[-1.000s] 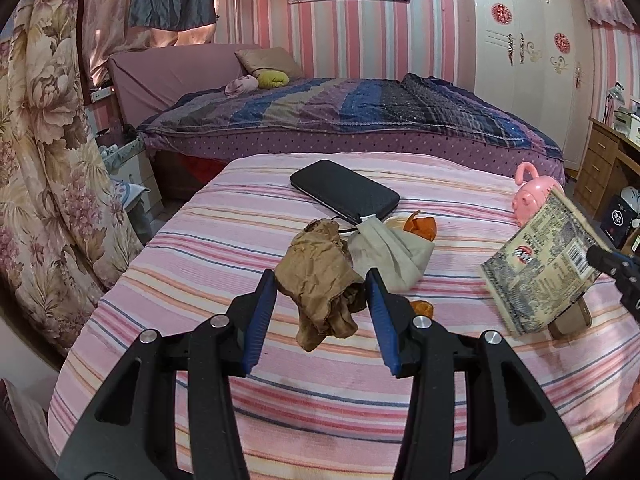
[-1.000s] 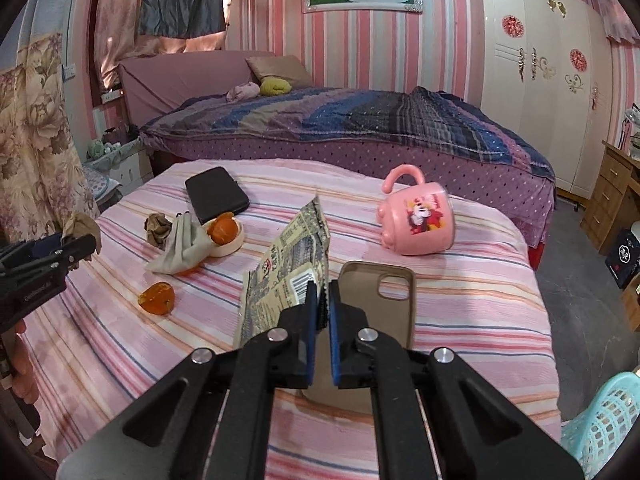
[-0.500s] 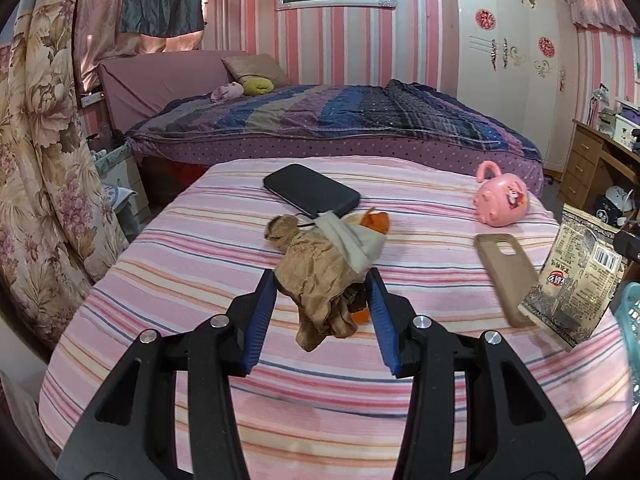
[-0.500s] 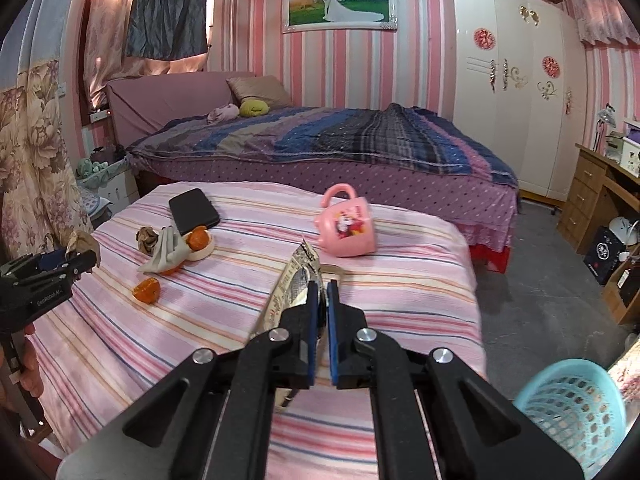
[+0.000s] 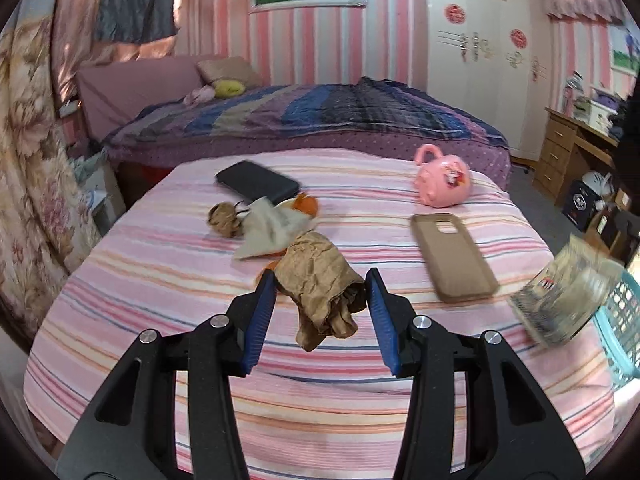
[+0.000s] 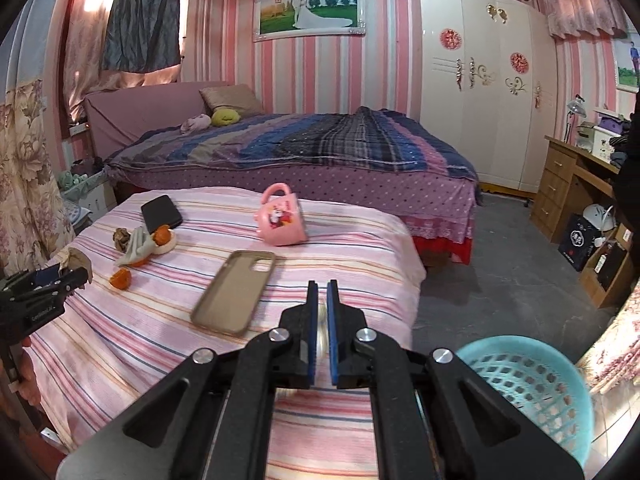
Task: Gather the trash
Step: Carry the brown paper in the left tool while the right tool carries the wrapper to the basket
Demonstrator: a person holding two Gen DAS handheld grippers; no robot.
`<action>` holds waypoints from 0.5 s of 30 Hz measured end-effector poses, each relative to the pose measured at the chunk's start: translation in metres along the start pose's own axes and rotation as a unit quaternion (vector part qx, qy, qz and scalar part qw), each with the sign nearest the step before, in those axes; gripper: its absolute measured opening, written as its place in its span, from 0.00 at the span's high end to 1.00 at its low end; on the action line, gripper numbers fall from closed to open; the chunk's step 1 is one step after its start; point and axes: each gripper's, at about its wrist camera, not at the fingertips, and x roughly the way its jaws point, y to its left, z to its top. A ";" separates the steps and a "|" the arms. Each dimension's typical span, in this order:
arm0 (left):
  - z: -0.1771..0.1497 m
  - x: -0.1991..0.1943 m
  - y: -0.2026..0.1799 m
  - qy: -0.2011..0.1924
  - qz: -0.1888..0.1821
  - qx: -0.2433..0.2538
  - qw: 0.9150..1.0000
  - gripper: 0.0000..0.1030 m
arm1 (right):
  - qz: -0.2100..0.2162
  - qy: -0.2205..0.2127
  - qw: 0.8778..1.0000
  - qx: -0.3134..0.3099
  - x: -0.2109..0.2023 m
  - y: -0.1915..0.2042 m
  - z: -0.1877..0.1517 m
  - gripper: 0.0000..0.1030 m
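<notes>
My left gripper (image 5: pixel 320 280) is shut on a crumpled brown paper wad (image 5: pixel 320 280), held above the pink striped bed (image 5: pixel 200 360). My right gripper (image 6: pixel 322 294) is nearly closed; a blurred sliver shows between its pads. In the left wrist view the printed snack wrapper (image 5: pixel 560 300) hangs at the right edge beside the teal basket (image 5: pixel 618 320). The basket (image 6: pixel 528 384) sits on the floor at the right of my right gripper. More trash lies on the bed: a brown wad (image 5: pixel 222 218), a grey tissue (image 5: pixel 268 228), orange peels (image 6: pixel 120 279).
A black phone (image 5: pixel 256 184), a tan phone case (image 5: pixel 454 256) and a pink mug (image 5: pixel 442 180) lie on the striped bed. A second bed (image 6: pixel 300 148) stands behind. A wooden desk (image 6: pixel 576 184) and boxes are at the right; floral curtains hang at the left.
Both grippers moved right and back from the bed. The right gripper carried the wrapper off the bed toward the teal basket. The left gripper keeps its brown wad.
</notes>
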 end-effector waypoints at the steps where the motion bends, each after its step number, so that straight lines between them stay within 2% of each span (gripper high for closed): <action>1: 0.000 -0.002 -0.006 -0.003 -0.002 0.008 1.000 0.56 | -0.004 0.001 1.000 0.006 -0.004 -0.009 -0.002 0.96; 5: -0.002 -0.005 -0.018 0.001 -0.021 0.013 1.000 0.56 | -0.001 0.040 0.999 0.025 0.003 -0.028 -0.010 0.95; 7: -0.003 -0.003 -0.022 0.003 -0.017 0.020 1.000 0.56 | 0.002 0.070 0.997 0.029 0.016 -0.033 -0.017 0.93; 8: -0.004 -0.003 -0.022 0.004 -0.015 0.022 1.000 0.56 | 0.005 0.082 0.996 0.032 0.022 -0.033 -0.020 0.84; 9: -0.005 -0.002 -0.022 0.005 -0.014 0.022 1.000 0.56 | 0.003 0.100 0.995 0.030 0.034 -0.030 -0.027 0.64; 11: -0.005 0.001 -0.018 0.010 -0.011 0.018 1.000 0.56 | 0.000 0.114 0.993 0.024 0.044 -0.025 -0.033 0.39; 15: -0.007 0.009 -0.007 0.020 -0.002 0.009 1.000 0.56 | 0.003 0.161 0.987 0.021 0.068 -0.015 -0.049 0.39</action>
